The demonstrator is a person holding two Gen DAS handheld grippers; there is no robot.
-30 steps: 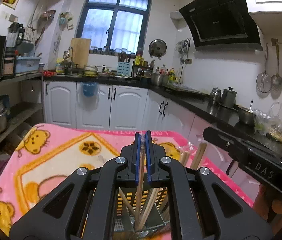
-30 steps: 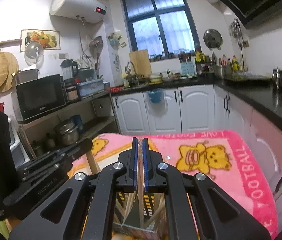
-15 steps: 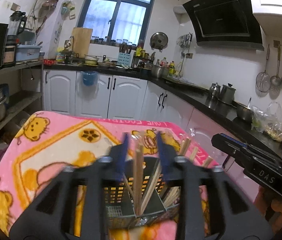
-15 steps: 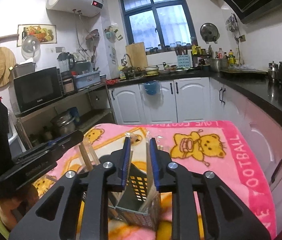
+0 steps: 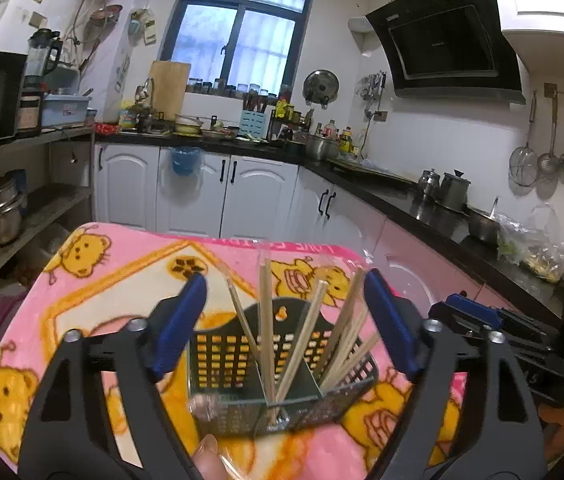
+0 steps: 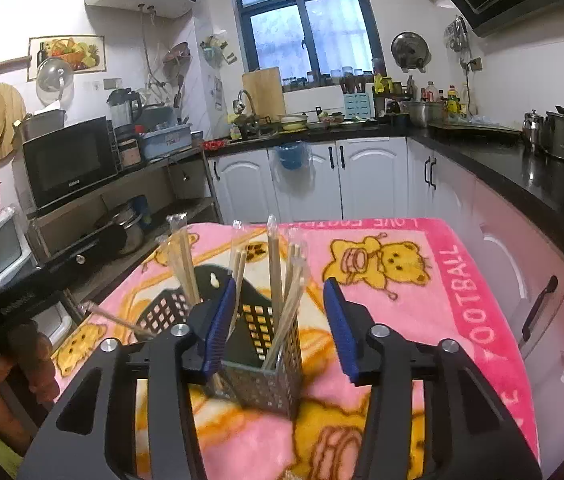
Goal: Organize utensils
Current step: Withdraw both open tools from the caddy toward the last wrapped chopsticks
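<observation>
Both tools had let go: the left gripper [image 5: 283, 320] stood with its blue pads spread wide, having just been opening, and nothing was pressed between them, though the chopsticks [image 5: 266, 320] rose in the gap as seen along its fingers. At its side, the right gripper [image 6: 280, 326] had also just been opening, to a narrower gap, its pads clear of the sticks that stood up between them in its own view. Those sticks, some in clear plastic sleeves, leaned at various angles in a dark perforated utensil basket [image 6: 262, 384] with a divider inside. It sat on a pink blanket [image 6: 421, 304] printed with yellow bears, spread over the table. From the left wrist view the sticks fanned out, most tilted to the right of the basket [image 5: 218, 348]. One stick [image 6: 116, 318] stuck out sideways at the basket's left in the right wrist view. Behind were white cabinets [image 6: 361, 180] and a dark worktop [image 6: 493, 156].
</observation>
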